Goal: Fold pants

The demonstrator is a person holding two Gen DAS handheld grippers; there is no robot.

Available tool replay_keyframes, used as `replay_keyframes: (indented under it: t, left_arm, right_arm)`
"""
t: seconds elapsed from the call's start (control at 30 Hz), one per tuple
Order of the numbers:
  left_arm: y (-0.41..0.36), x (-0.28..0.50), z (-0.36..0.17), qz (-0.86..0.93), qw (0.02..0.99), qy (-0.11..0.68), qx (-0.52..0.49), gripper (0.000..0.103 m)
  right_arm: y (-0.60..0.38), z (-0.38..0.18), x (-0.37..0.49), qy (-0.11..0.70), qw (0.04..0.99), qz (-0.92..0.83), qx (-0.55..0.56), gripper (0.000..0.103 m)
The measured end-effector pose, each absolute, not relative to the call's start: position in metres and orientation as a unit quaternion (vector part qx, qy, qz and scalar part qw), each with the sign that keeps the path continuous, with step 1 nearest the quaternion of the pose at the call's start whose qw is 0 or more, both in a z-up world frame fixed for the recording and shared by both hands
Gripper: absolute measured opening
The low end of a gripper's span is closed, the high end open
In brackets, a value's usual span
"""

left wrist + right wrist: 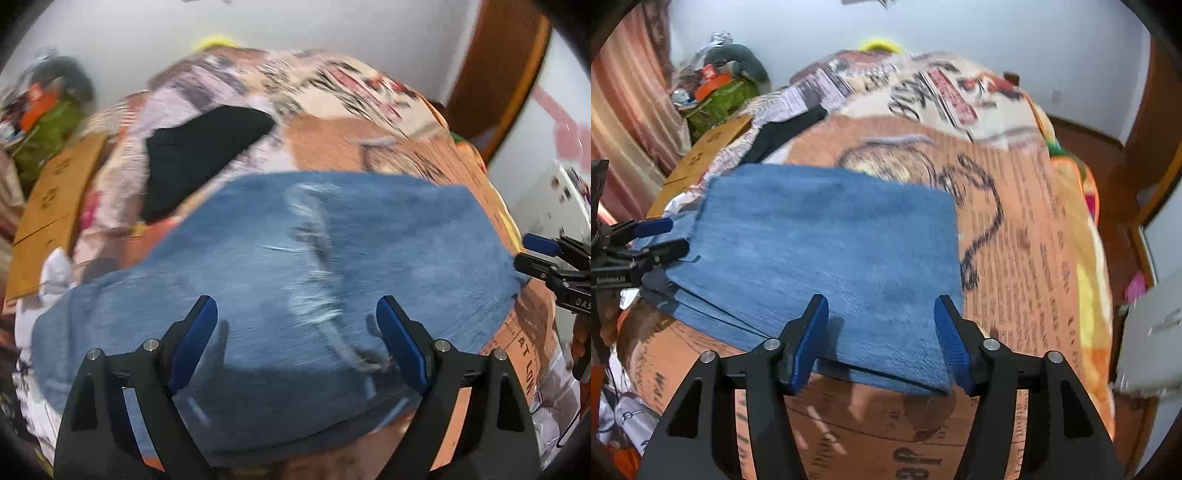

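Blue jeans [277, 258] lie folded into a flat stack on the printed orange bedspread [332, 136]. My left gripper [295, 301] hovers open over the jeans' middle, where a pale worn seam runs; nothing sits between its blue pads. The right wrist view shows the same jeans [831, 240] as a neat rectangle with layered edges at the near side. My right gripper [881, 299] is open above the near edge, its pads apart from the cloth. Each gripper appears in the other's view: the right gripper [521, 251] by the jeans' right edge, the left gripper [679, 234] by their left edge.
A black garment [199, 155] lies on the bed beyond the jeans. A flattened cardboard box [701, 155] rests at the bed's left side, with a pile of clutter [720, 85] and a curtain [624, 110] behind. A wooden door frame [498, 74] stands far right.
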State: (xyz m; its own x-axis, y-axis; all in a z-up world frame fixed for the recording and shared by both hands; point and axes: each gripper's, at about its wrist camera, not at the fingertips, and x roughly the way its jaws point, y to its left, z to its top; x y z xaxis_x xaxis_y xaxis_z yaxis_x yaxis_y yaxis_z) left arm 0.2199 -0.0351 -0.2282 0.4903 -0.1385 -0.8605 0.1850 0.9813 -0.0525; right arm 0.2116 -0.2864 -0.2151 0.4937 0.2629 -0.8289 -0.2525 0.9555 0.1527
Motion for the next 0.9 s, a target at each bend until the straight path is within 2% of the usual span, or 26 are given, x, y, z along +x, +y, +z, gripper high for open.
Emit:
replay_keyframes:
  t: [0.23, 0.3, 0.43, 0.63, 0.83, 0.9]
  left_arm:
    - [0.055, 0.194, -0.200, -0.025, 0.876, 0.479, -0.053, 0.089]
    - [0.081, 0.182, -0.201, -0.002, 0.874, 0.482, -0.069, 0.089]
    - [0.129, 0.156, -0.216, 0.024, 0.855, 0.500, -0.132, 0.089]
    - [0.177, 0.124, -0.261, 0.024, 0.805, 0.534, -0.257, 0.089]
    - [0.186, 0.106, -0.301, -0.011, 0.749, 0.544, -0.378, 0.089]
    - [0.189, 0.106, -0.306, -0.019, 0.744, 0.532, -0.405, 0.094]
  right_arm:
    - [-0.253, -0.172, 0.211, 0.422, 0.888, 0.182, -0.016, 0.058]
    - [-0.239, -0.165, 0.211, 0.408, 0.891, 0.201, -0.014, 0.062]
    - [-0.207, -0.162, 0.213, 0.397, 0.888, 0.230, -0.031, 0.062]
    - [-0.164, -0.184, 0.222, 0.421, 0.865, 0.266, -0.056, 0.062]
    - [-0.147, -0.212, 0.233, 0.463, 0.844, 0.264, -0.068, 0.062]
    - [-0.146, -0.222, 0.235, 0.476, 0.836, 0.262, -0.076, 0.062]
